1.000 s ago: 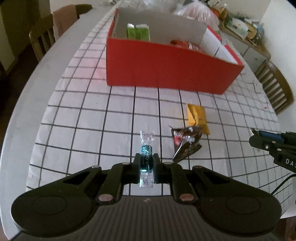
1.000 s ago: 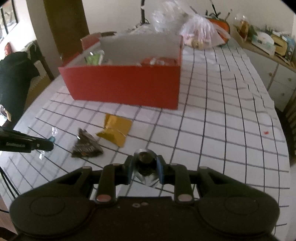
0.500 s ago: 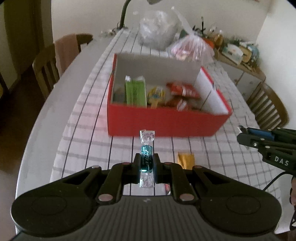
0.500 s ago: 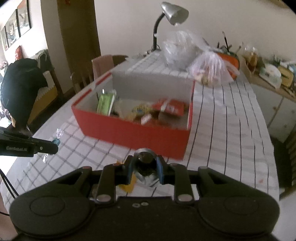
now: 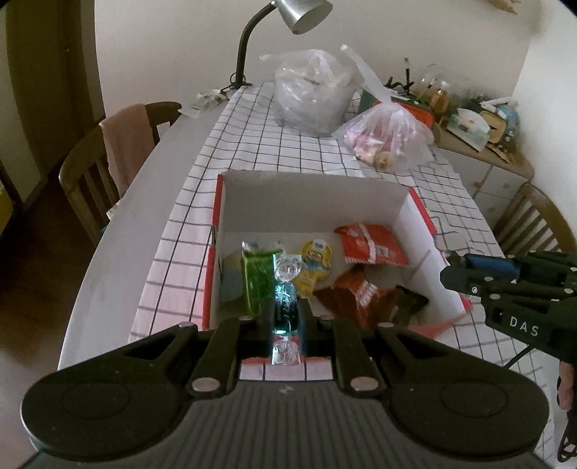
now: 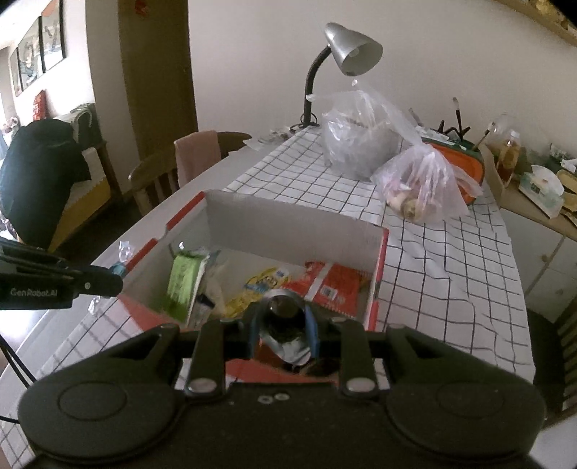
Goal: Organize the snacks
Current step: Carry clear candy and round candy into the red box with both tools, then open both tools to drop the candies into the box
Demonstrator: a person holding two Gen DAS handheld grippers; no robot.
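My left gripper (image 5: 286, 312) is shut on a teal wrapped candy (image 5: 286, 306) with clear twisted ends, held above the near left part of the red box (image 5: 211, 252). My right gripper (image 6: 282, 324) is shut on a silvery dark snack packet (image 6: 285, 335), held above the box's (image 6: 378, 274) near wall. The box holds a green packet (image 5: 256, 279), a yellow cartoon packet (image 5: 313, 265), red packets (image 5: 369, 245) and a dark packet (image 5: 407, 303). The right gripper also shows in the left wrist view (image 5: 447, 274), at the box's right wall.
Two plastic bags (image 5: 313, 93) (image 5: 387, 139) and a desk lamp (image 5: 303, 14) stand at the far end of the checked tablecloth (image 5: 288, 151). Wooden chairs stand at the left (image 5: 90, 169) and right (image 5: 533, 220). A cluttered side cabinet (image 5: 483, 151) is at the right.
Both grippers have risen and moved forward over the red box, each still holding its snack. The view now looks down into the box; the snacks left on the cloth are out of sight.
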